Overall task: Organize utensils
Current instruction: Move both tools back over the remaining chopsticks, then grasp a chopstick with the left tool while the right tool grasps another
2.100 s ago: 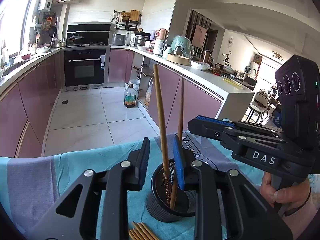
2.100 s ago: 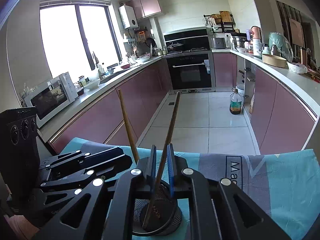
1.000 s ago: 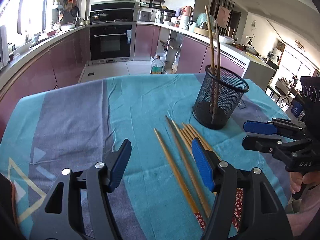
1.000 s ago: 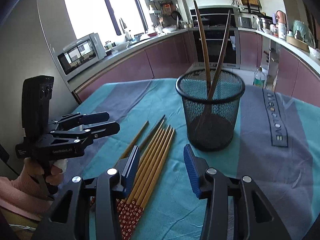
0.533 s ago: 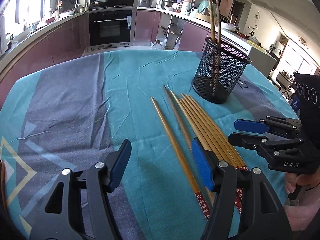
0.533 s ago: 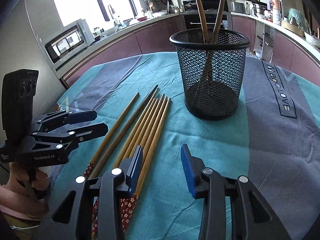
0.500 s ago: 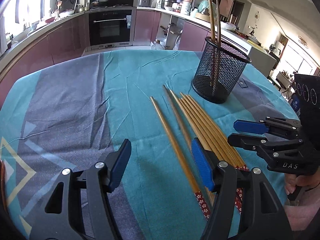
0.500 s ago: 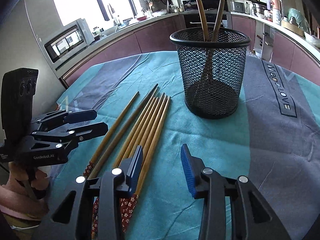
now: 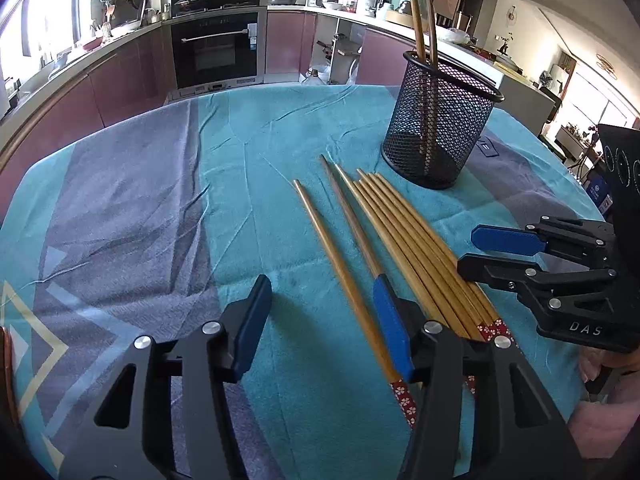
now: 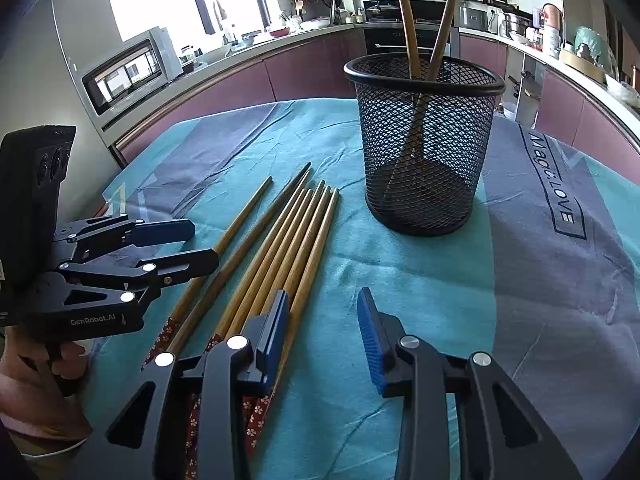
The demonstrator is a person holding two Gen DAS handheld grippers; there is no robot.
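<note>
Left wrist view first: I've got the loose chopsticks (image 9: 400,236) lying side by side on the teal cloth (image 9: 256,184) over the worktop, pale wood, tips toward the black mesh cup (image 9: 438,128), decorated red floral ends toward me. One chopstick (image 9: 340,268) lies a little apart from the bunch, on their left. My left gripper (image 9: 322,316) is closing, fingers about half apart, that single stick running up between them, pads not pressing it as far as I can see. The right-hand finger (image 9: 390,330) covers part of the next stick. Two chopsticks stand in the cup, tops cut off by the frame edge. The right gripper (image 9: 476,254) hangs over the bunch's right side.

Right wrist view now: the right gripper (image 10: 326,334) is closing too, fingers narrowish, only cloth between them; its left finger (image 10: 274,330) sits over the outermost stick of the bunch. Here I see the cup's rim (image 10: 424,80) fully, the two standing sticks crossing inside, and lettering on the grey band that the other view lacks. The left gripper (image 10: 196,246) shows side-on, my hand (image 10: 52,376) under it; the floral ends are mostly hidden behind my fingers.
</note>
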